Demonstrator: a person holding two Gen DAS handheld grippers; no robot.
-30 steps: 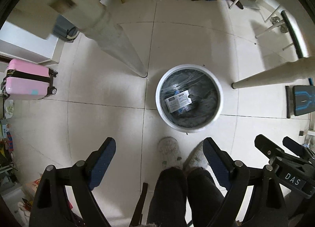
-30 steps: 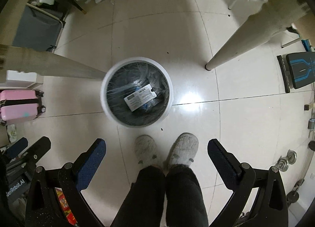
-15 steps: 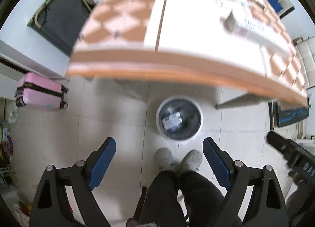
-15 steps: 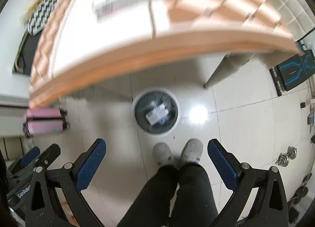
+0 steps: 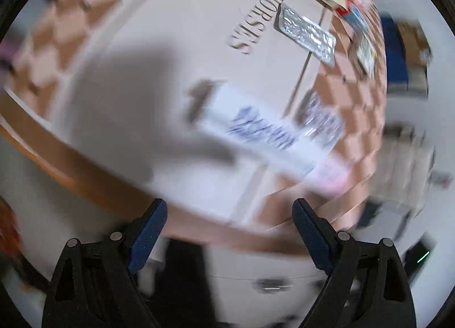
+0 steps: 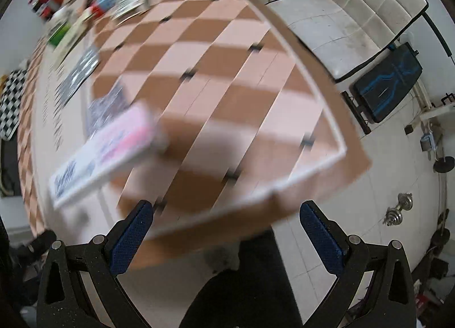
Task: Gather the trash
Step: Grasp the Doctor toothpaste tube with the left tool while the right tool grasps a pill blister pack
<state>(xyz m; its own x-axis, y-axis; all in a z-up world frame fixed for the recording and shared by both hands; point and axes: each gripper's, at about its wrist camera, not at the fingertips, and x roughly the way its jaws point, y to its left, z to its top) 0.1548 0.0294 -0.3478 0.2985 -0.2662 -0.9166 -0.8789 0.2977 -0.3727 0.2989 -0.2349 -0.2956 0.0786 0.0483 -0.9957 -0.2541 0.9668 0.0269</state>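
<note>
Both views are motion-blurred and look down on a table with a brown-and-pink checkered cloth (image 6: 227, 78). A long white box with blue print and a pink end (image 5: 267, 134) lies near the table's front edge; it also shows in the right wrist view (image 6: 105, 154). A silver foil blister pack (image 5: 307, 35) lies farther back, another (image 5: 321, 123) beside the box. My left gripper (image 5: 229, 231) is open and empty above the table edge. My right gripper (image 6: 226, 231) is open and empty at the table's near corner. The trash bin is out of view.
Boxes and packets (image 6: 113, 4) crowd the far end of the table. A white bench (image 6: 355, 15), a black-and-blue board (image 6: 389, 80) and dumbbells (image 6: 398, 208) stand on the floor to the right. My dark-trousered legs (image 6: 241, 285) are below.
Both grippers have risen from over the bin at floor level up to the tabletop. The bin has dropped out of view. The white box is now close in front.
</note>
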